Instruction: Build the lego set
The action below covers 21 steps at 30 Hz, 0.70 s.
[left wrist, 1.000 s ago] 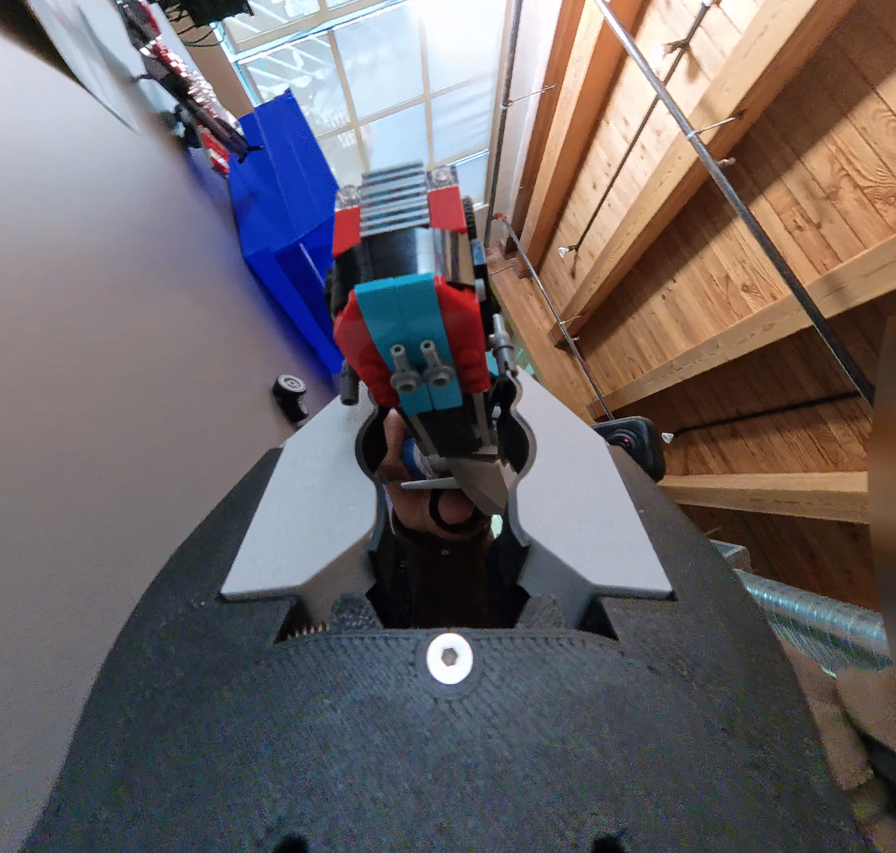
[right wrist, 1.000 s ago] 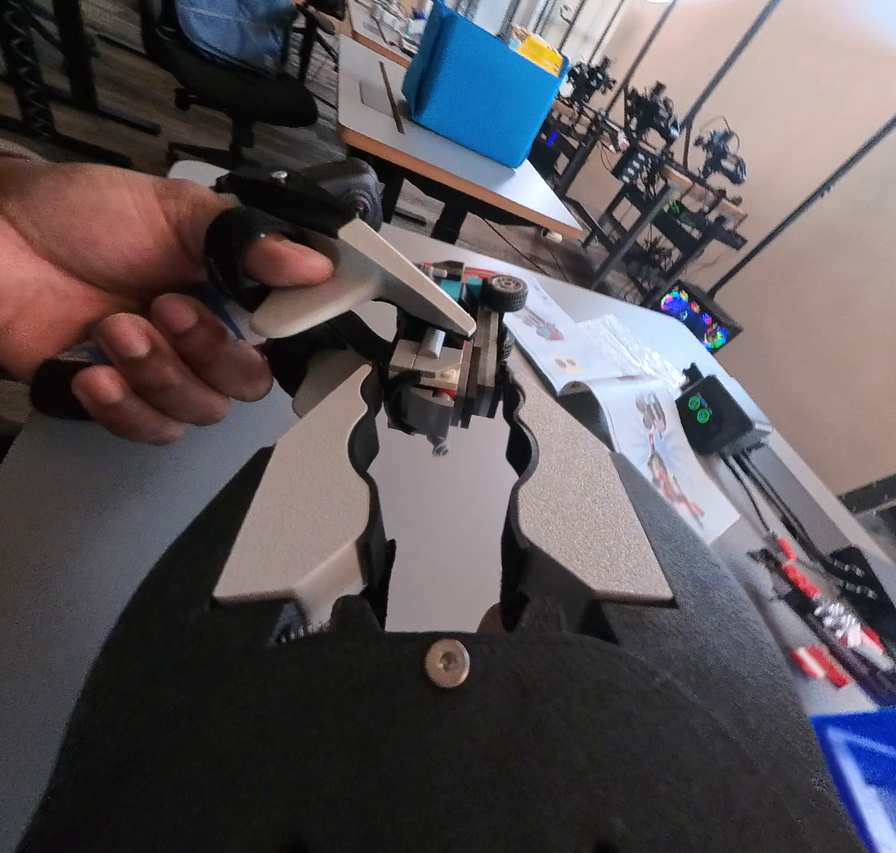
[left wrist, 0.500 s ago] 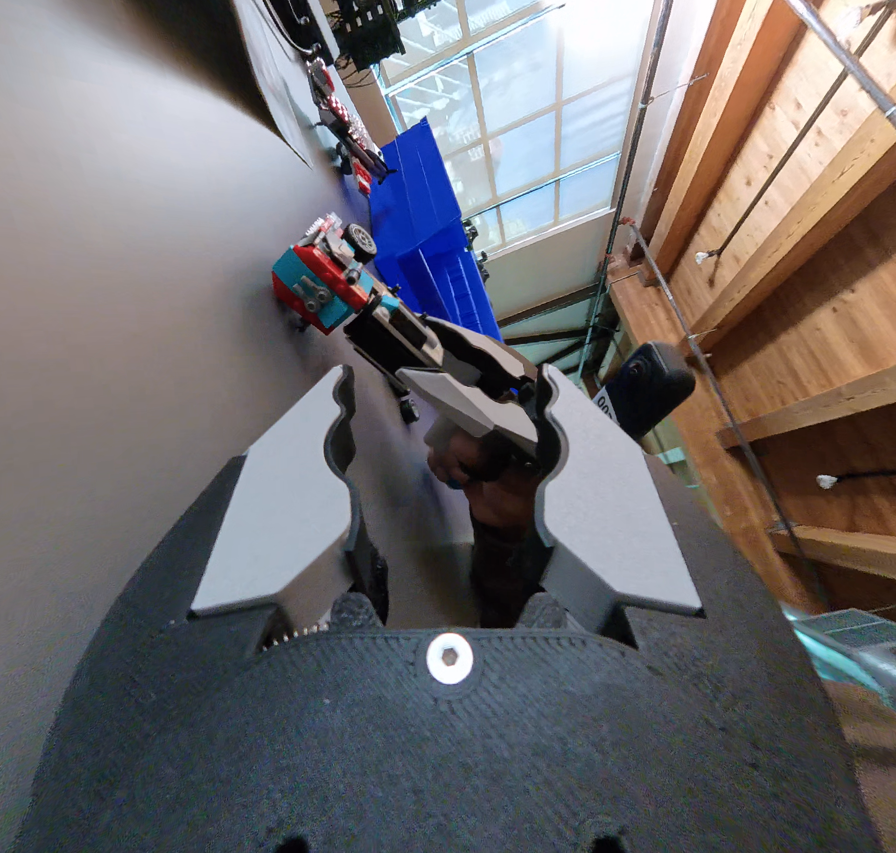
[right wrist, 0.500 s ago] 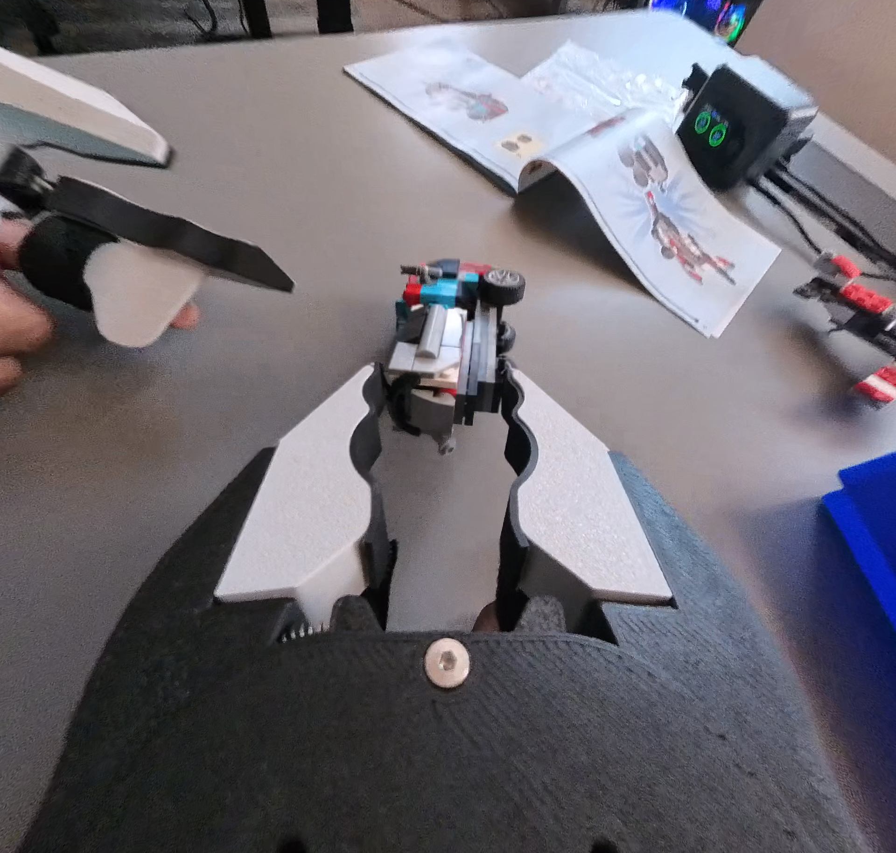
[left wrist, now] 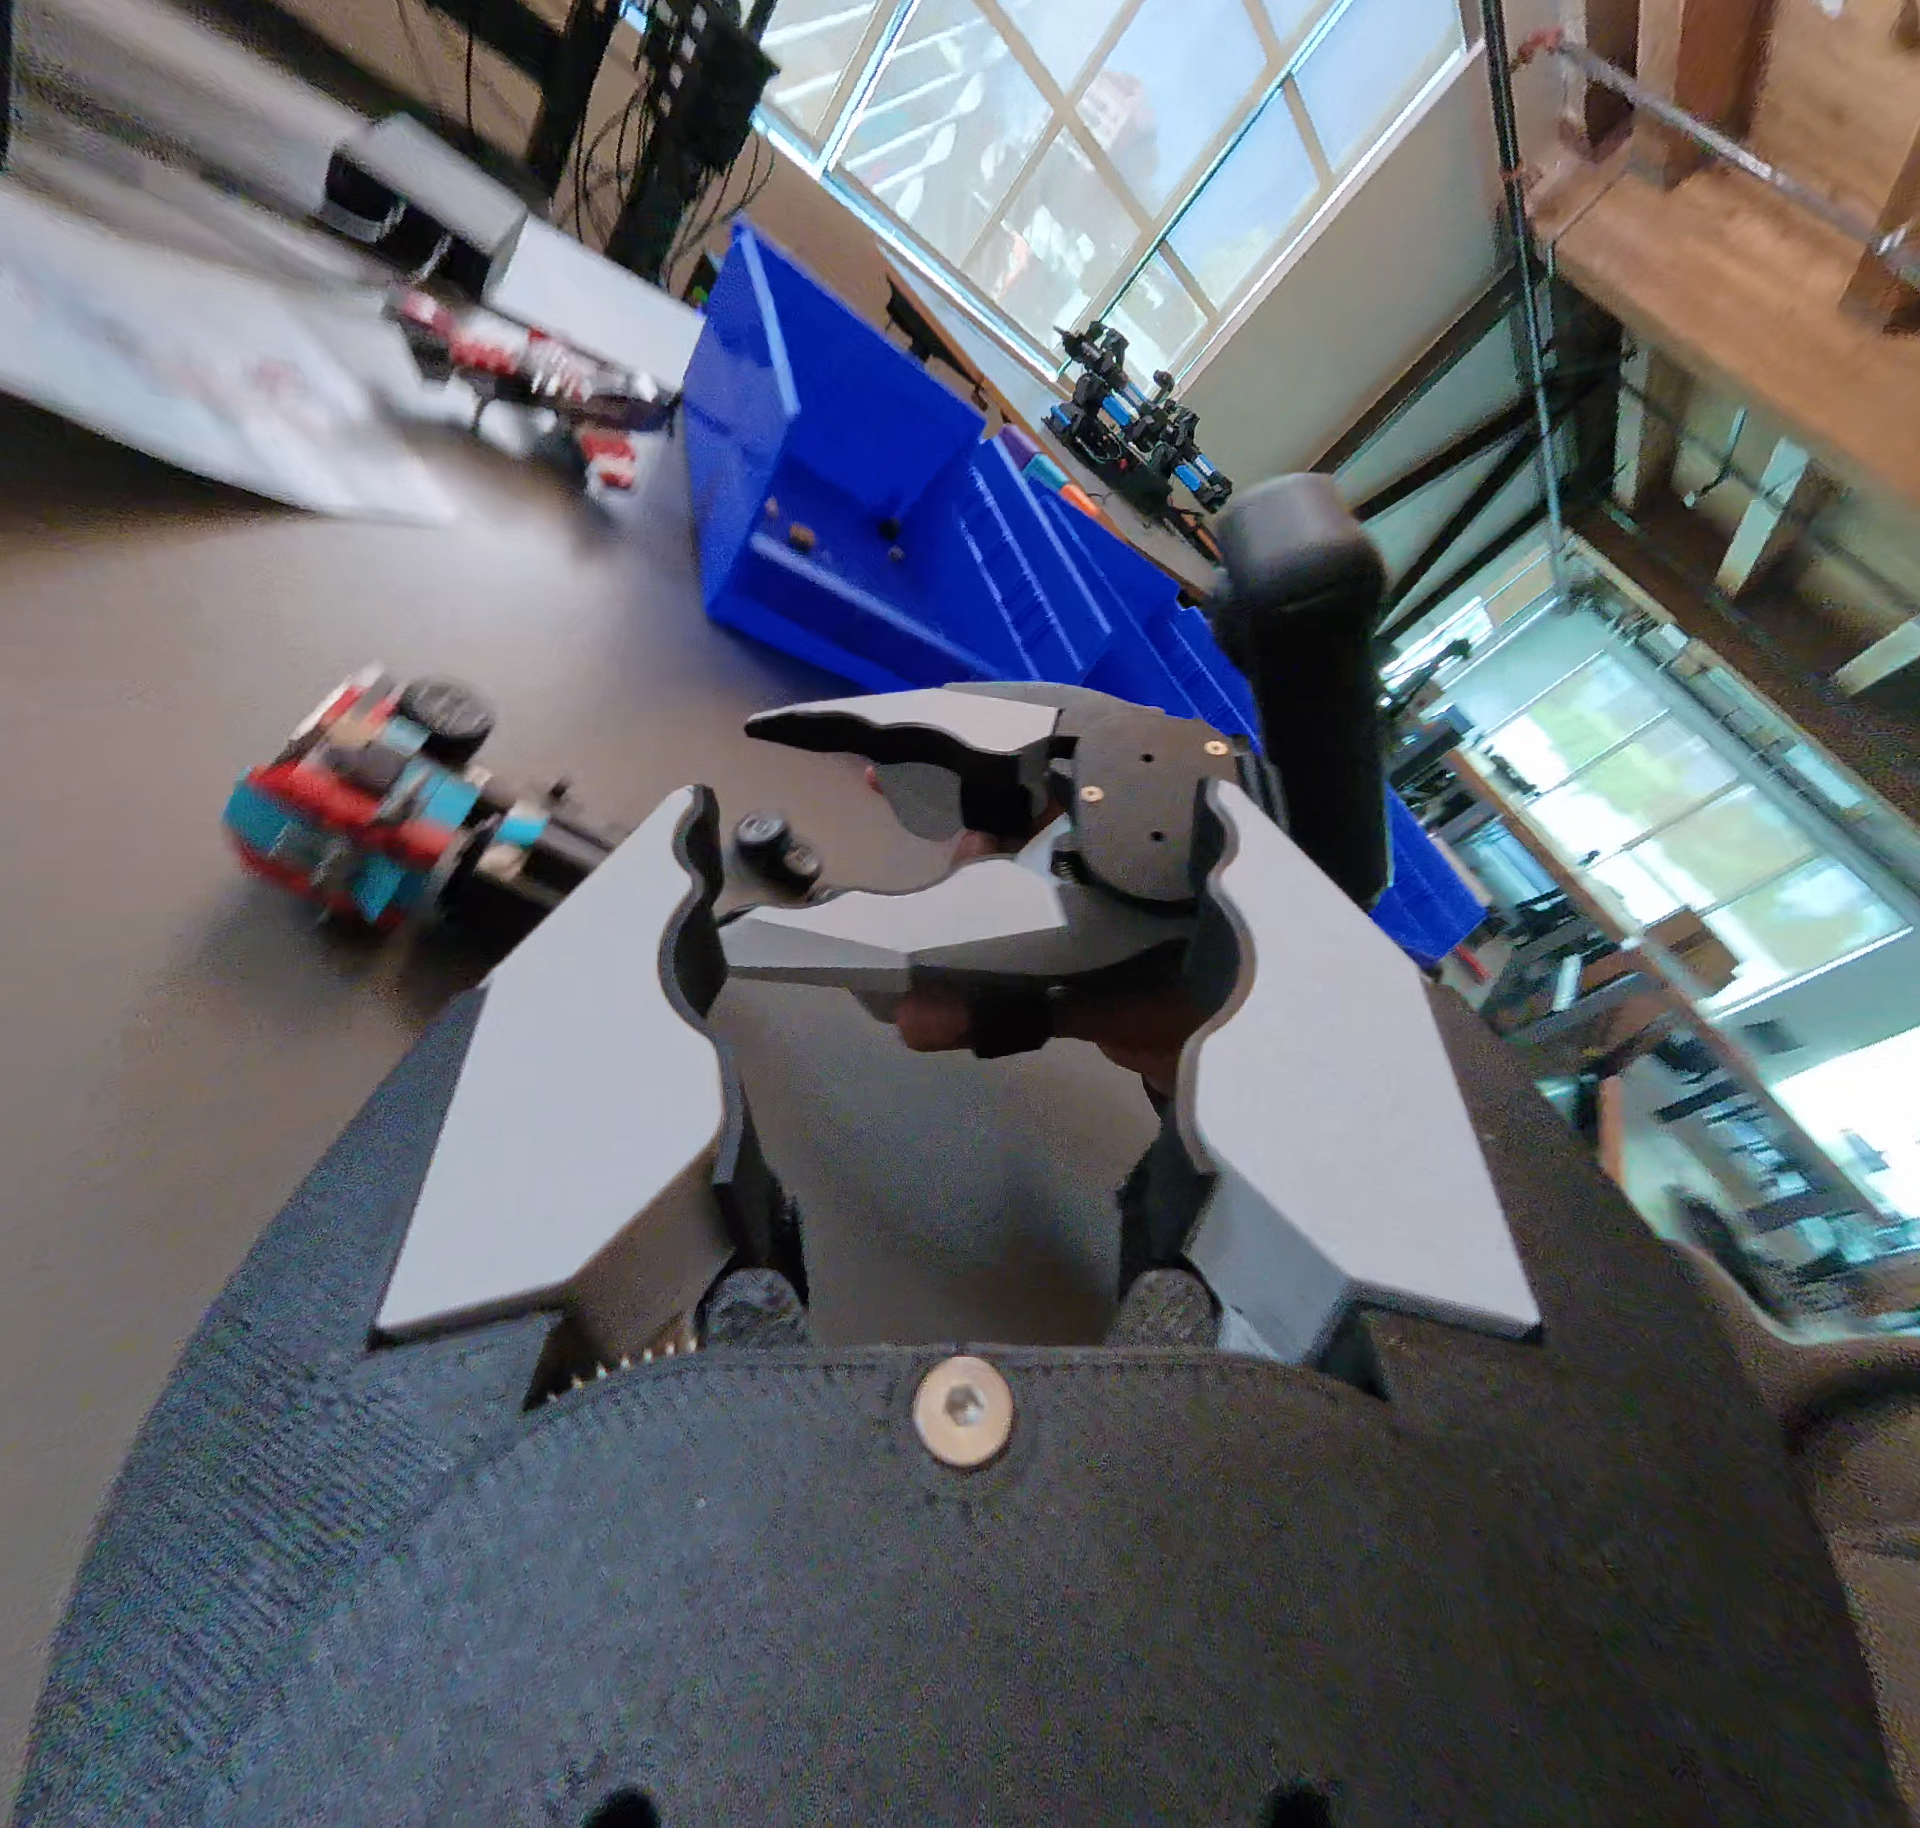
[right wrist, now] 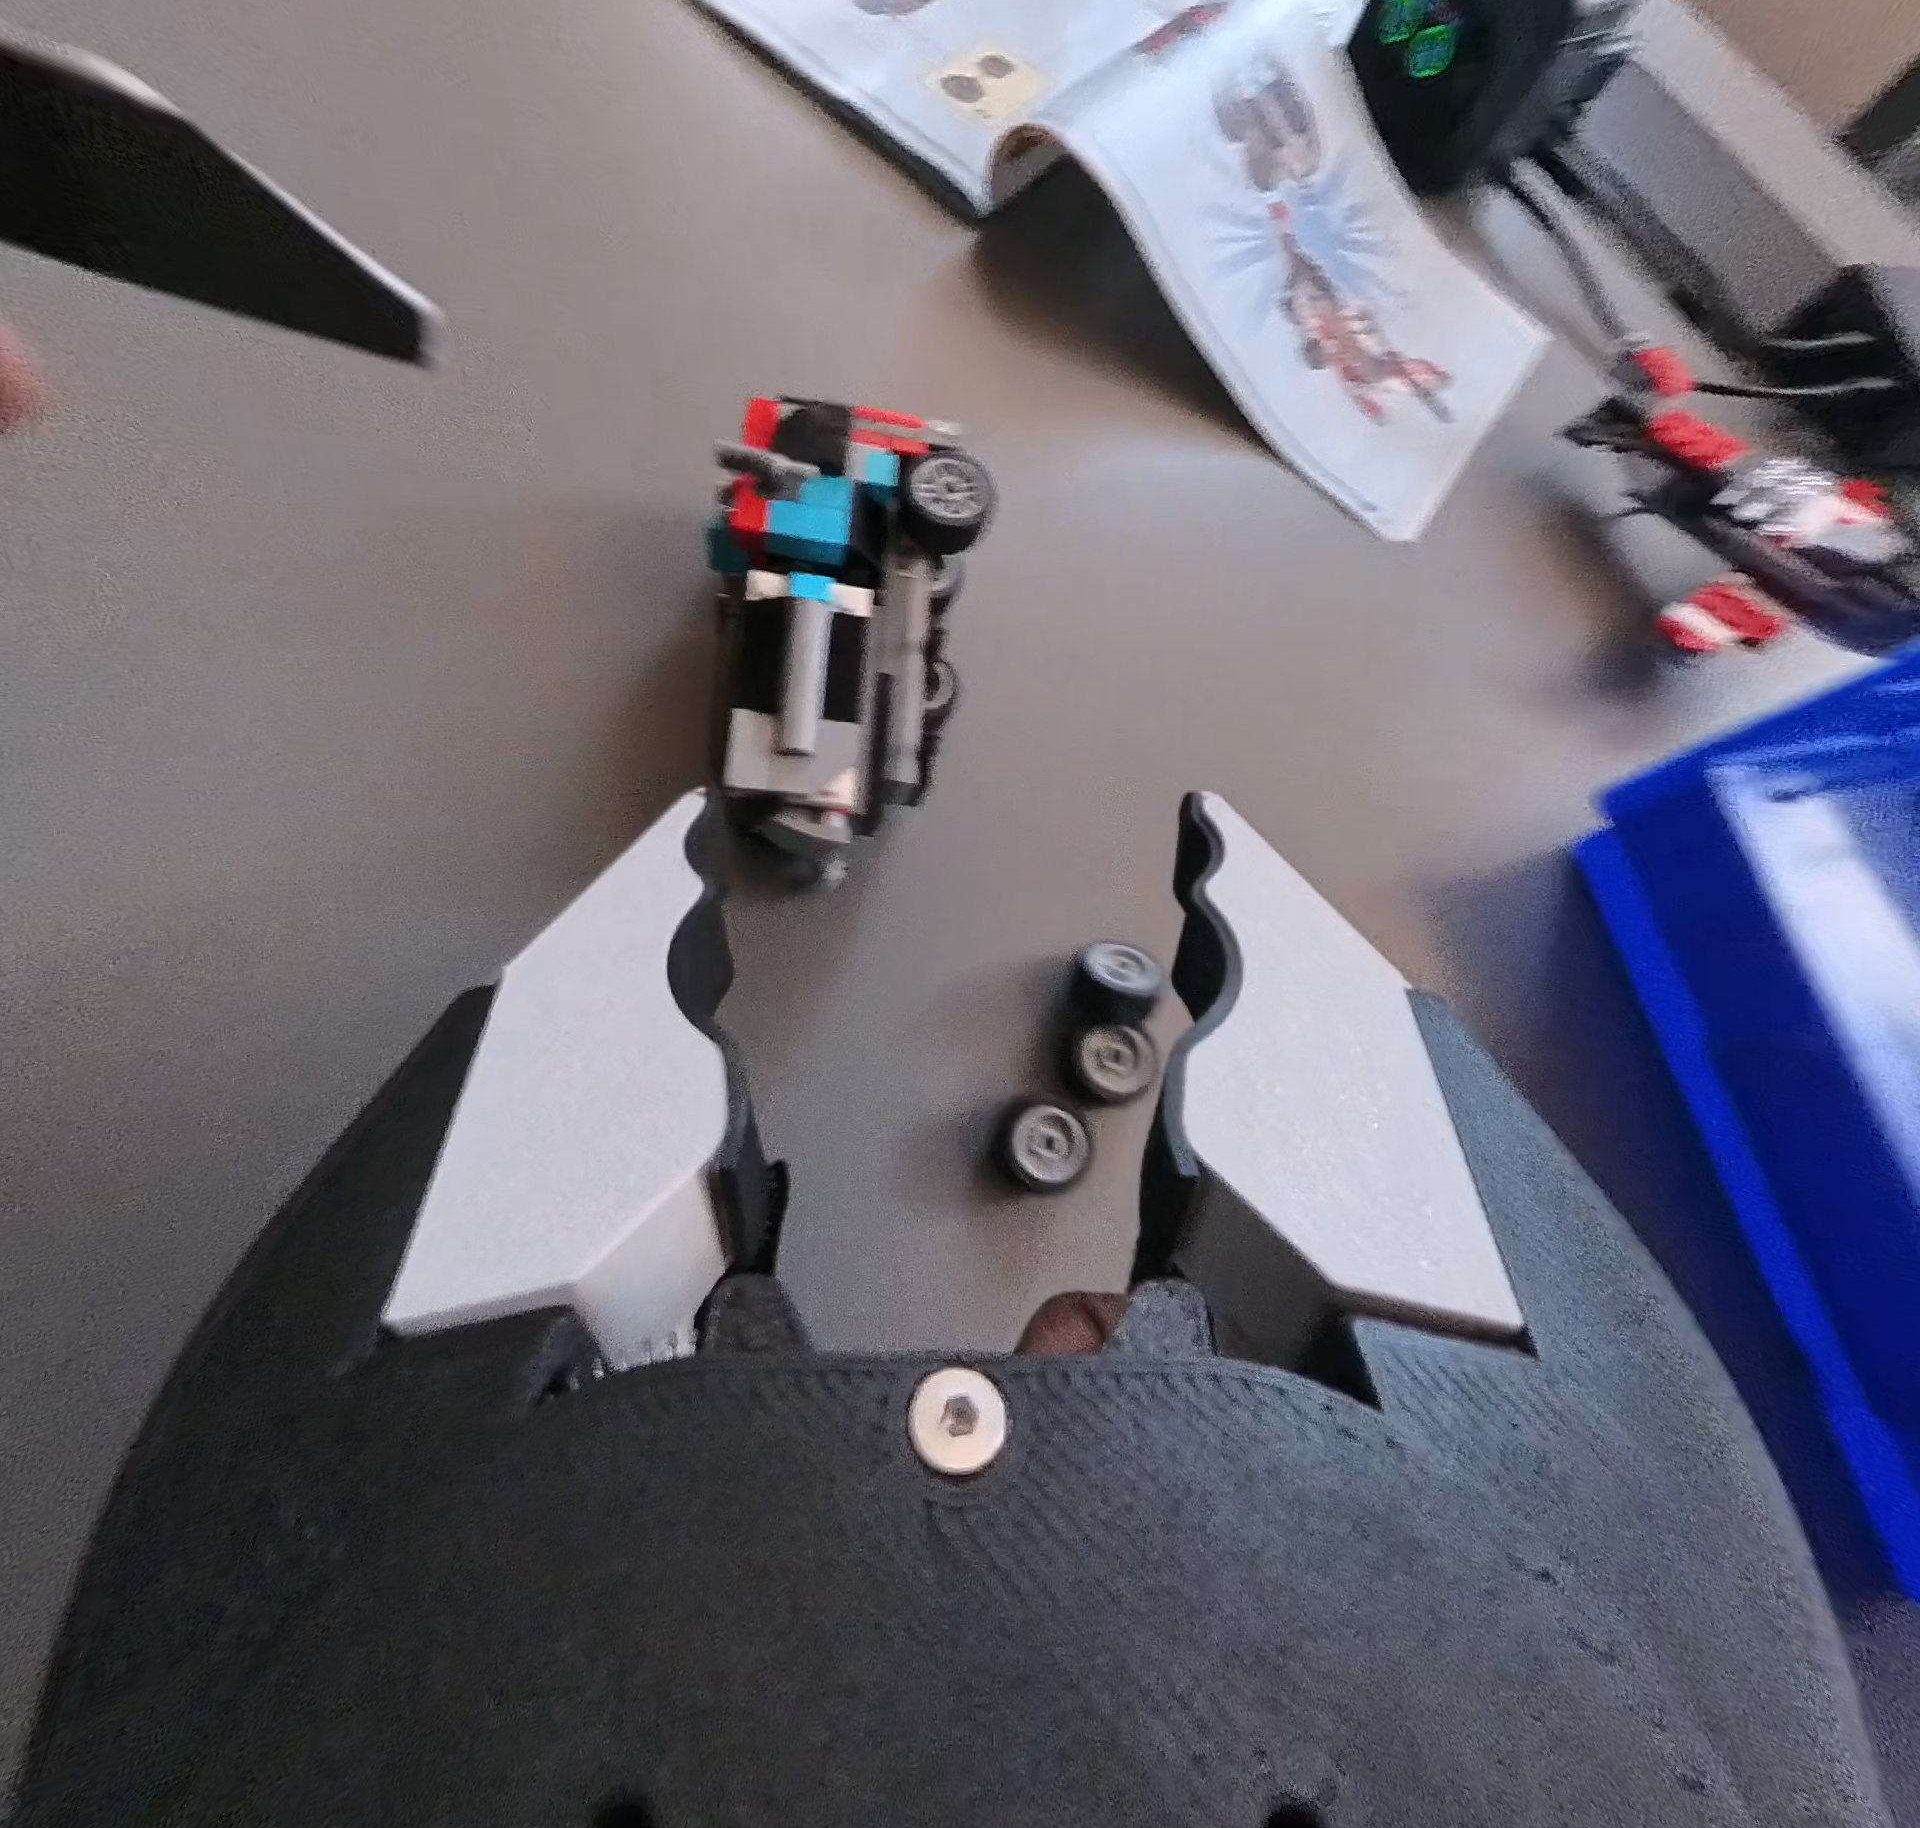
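Right gripper [right wrist: 951, 848], fingers spread wide with nothing between the pads: the toy brick car [right wrist: 836, 625] lies on its side on the grey table [right wrist: 312, 635], centre frame, just beyond the left fingertip, with three loose wheels [right wrist: 1096, 1061] beside the right finger. Left gripper [left wrist: 956, 843], likewise wide apart and bare, sees the car [left wrist: 384, 822] at centre left, well apart from its tips.

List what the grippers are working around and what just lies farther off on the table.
At the grippers:
- toy brick car, on its side, just past the open right gripper
- three loose wheels beside its right finger
- left gripper, open, holding nothing

Lying about:
- open booklet
- blue bins
- black box
- red brick pieces
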Available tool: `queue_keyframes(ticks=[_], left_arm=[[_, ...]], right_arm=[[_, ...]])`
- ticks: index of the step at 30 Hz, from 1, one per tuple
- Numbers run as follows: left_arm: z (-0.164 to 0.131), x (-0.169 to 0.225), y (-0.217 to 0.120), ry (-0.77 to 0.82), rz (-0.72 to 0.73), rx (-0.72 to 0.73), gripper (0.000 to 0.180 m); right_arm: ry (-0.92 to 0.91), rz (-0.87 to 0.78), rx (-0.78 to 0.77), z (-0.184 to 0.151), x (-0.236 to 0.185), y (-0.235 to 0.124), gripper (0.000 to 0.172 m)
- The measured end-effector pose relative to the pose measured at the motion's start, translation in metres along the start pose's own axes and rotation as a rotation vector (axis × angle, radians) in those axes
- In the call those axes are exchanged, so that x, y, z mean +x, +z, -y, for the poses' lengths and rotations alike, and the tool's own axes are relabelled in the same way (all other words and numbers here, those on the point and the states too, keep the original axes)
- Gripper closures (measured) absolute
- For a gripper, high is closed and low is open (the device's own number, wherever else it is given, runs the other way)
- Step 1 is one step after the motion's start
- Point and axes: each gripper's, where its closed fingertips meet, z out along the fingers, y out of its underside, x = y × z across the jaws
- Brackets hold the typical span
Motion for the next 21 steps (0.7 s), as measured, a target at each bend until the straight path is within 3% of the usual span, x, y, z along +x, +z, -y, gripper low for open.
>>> queue_keyframes(ticks=[5, 8, 14, 21], left_arm=[[0.008, 0.067, 0.016, 0.227, 0.018, 0.053, 0.078], [-0.006, 0.079, 0.032, 0.262, 0.034, 0.023, 0.078], [-0.028, 0.072, 0.049, 0.252, 0.063, -0.020, 0.080], [-0.036, 0.072, 0.050, 0.257, 0.068, -0.041, 0.084]], right_arm=[[-0.084, -0.379, -0.096, -0.007, 0.070, -0.030, 0.081], [-0.126, -0.563, -0.170, -0.017, 0.103, -0.041, 0.078], [-0.157, -0.685, -0.246, -0.032, 0.120, -0.046, 0.073], [-0.173, -0.695, -0.263, -0.039, 0.113, -0.052, 0.072]])
